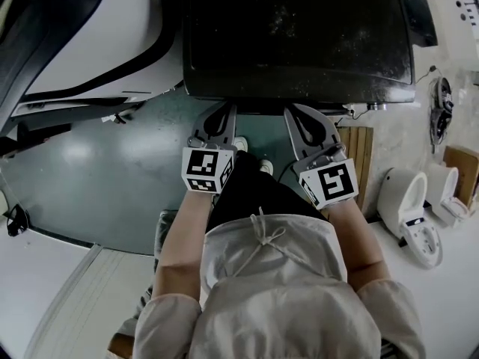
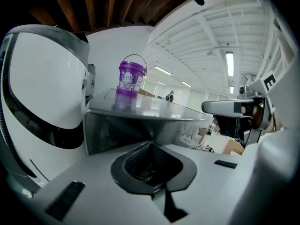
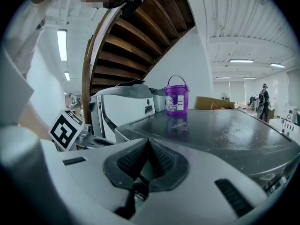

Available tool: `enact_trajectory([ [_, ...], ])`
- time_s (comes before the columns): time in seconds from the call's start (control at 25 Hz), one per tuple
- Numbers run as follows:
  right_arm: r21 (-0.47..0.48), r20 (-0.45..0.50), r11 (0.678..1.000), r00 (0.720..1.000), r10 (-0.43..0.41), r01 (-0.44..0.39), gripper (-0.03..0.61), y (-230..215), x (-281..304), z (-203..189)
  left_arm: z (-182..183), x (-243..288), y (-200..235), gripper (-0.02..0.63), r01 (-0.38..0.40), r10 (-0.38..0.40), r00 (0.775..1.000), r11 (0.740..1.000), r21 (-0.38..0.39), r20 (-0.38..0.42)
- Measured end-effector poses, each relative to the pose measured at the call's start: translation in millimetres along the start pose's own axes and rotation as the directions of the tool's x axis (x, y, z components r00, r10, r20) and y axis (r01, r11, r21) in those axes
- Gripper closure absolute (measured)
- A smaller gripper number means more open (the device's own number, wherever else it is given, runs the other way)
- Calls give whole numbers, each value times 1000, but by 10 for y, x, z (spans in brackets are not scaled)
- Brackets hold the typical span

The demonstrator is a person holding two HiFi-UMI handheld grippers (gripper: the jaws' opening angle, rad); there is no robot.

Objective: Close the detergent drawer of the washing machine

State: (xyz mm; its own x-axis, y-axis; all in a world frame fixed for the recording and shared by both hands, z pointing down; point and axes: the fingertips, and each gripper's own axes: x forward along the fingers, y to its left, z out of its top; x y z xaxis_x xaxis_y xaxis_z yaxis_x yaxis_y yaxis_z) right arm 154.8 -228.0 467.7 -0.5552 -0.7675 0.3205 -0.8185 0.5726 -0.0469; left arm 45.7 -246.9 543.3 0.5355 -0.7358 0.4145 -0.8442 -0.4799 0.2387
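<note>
A person stands right in front of the washing machine (image 1: 299, 36) and holds a gripper in each hand. The left gripper (image 1: 219, 118) and the right gripper (image 1: 301, 122) are side by side. Both point at the front edge of the machine's dark top. In the head view their tips reach just under that edge. In the left gripper view, the left gripper (image 2: 150, 163) is closed, with its two dark pads pressed together and nothing between them. In the right gripper view, the right gripper (image 3: 145, 161) is closed the same way and holds nothing too. The detergent drawer cannot be seen in any view, because the front of the washing machine (image 3: 225, 125) is hidden below its top. So I cannot tell if the drawer is in or out. A purple bucket (image 3: 176, 97) with a thin handle stands upright on the top of the machine, far back from the grippers. The left gripper view shows the purple bucket (image 2: 131, 78) as well. A white machine (image 1: 82, 36) with a black stripe stands to the left of the washing machine. White toilets (image 1: 408, 208) sit on the floor (image 1: 90, 170) off to the right.
</note>
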Motion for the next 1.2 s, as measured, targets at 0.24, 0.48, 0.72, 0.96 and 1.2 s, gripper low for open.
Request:
enact_trajectory([
  [0.24, -13, 26, 1000, 1000, -14, 15, 572, 24, -87, 326, 549, -359, -29, 596, 22, -22, 996, 1000, -1, 85],
  [0.48, -15, 86, 998, 995, -57, 58, 572, -22, -274, 714, 1226, -753, -158, 595, 30, -45, 982, 996, 84, 184],
  [0.72, -50, 148, 996, 987, -62, 70, 574, -5, -519, 1038, 1771, -1101, -404, 595, 46, -87, 965, 985, 165, 246],
  [0.96, -51, 194, 993, 977, -93, 105, 574, -25, -792, 1220, 2103, -1424, -532, 595, 31, -83, 956, 983, 182, 283],
  [1.2, -49, 220, 991, 969, -111, 124, 575, 30, -971, 1305, 2177, -1643, -593, 595, 19, -76, 952, 982, 189, 298],
])
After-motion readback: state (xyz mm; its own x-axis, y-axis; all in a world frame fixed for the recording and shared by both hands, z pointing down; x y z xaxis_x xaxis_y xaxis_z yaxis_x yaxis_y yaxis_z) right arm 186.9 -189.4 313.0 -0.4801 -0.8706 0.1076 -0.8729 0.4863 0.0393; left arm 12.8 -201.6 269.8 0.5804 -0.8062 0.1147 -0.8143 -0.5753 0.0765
